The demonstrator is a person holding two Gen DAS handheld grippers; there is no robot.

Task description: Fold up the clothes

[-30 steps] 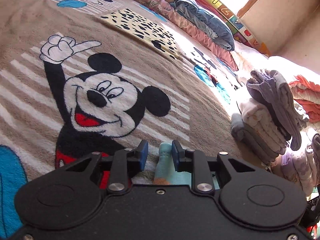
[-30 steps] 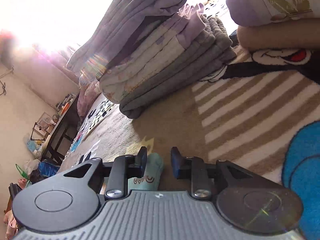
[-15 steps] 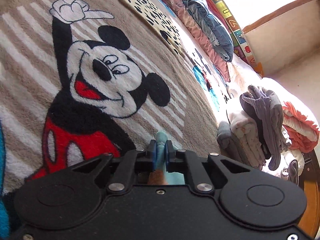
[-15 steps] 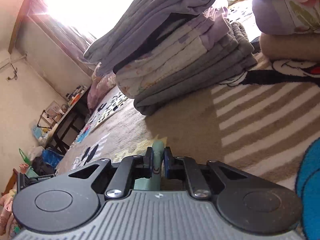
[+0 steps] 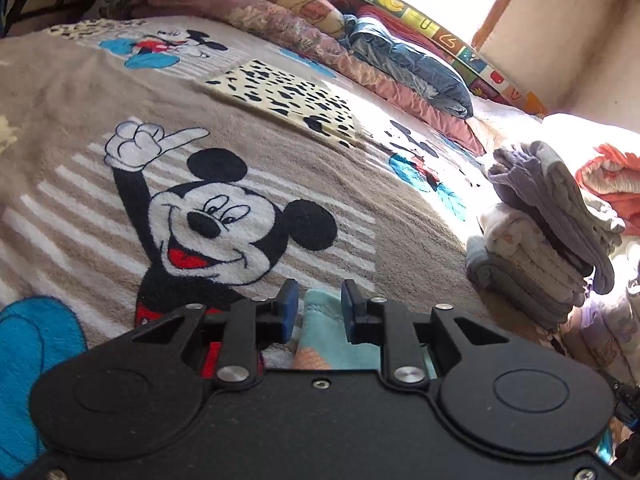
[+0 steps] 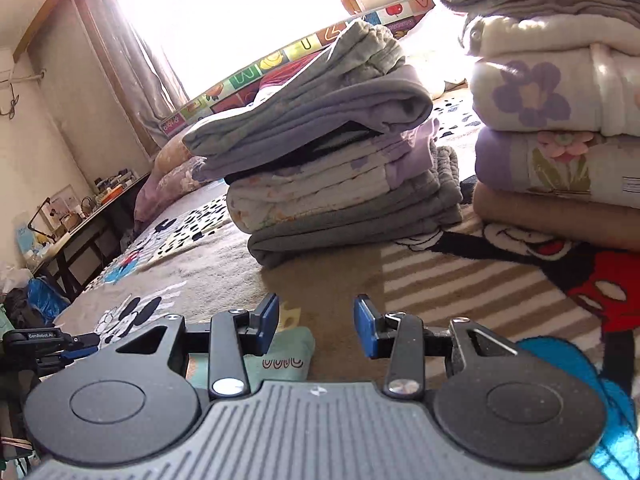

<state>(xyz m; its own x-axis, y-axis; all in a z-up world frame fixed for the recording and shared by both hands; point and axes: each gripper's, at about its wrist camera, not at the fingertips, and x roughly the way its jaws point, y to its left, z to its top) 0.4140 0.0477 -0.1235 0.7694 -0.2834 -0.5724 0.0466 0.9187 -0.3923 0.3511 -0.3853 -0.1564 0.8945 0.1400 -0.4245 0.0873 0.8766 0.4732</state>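
- I am holding my left tongs spread, with the blue pads standing apart on either side of the teal garment; the cloth is lying between them at the lower centre of the left wrist frame, and neither pad appears to be pressing it.
- I am holding my right tongs spread wider. Here the teal garment is lying low and to the left, under the left pad, so most of the gap is showing bare blanket.
- I am judging the left tongs to be better centred on the cloth; the right tongs would need to shift toward the left of their frame before closing.
- I cannot tell the garment's long axis, since both tongs bodies are hiding most of it.
- The garment is resting on the cartoon-mouse blanket, which is covering a bed.
- A stack of folded clothes is sitting at the centre of the right wrist frame, well apart from the tongs; a second folded pile is rising at the upper right.
- A bright window is washing out the upper part of that frame, and a cluttered side table is standing at the left edge.
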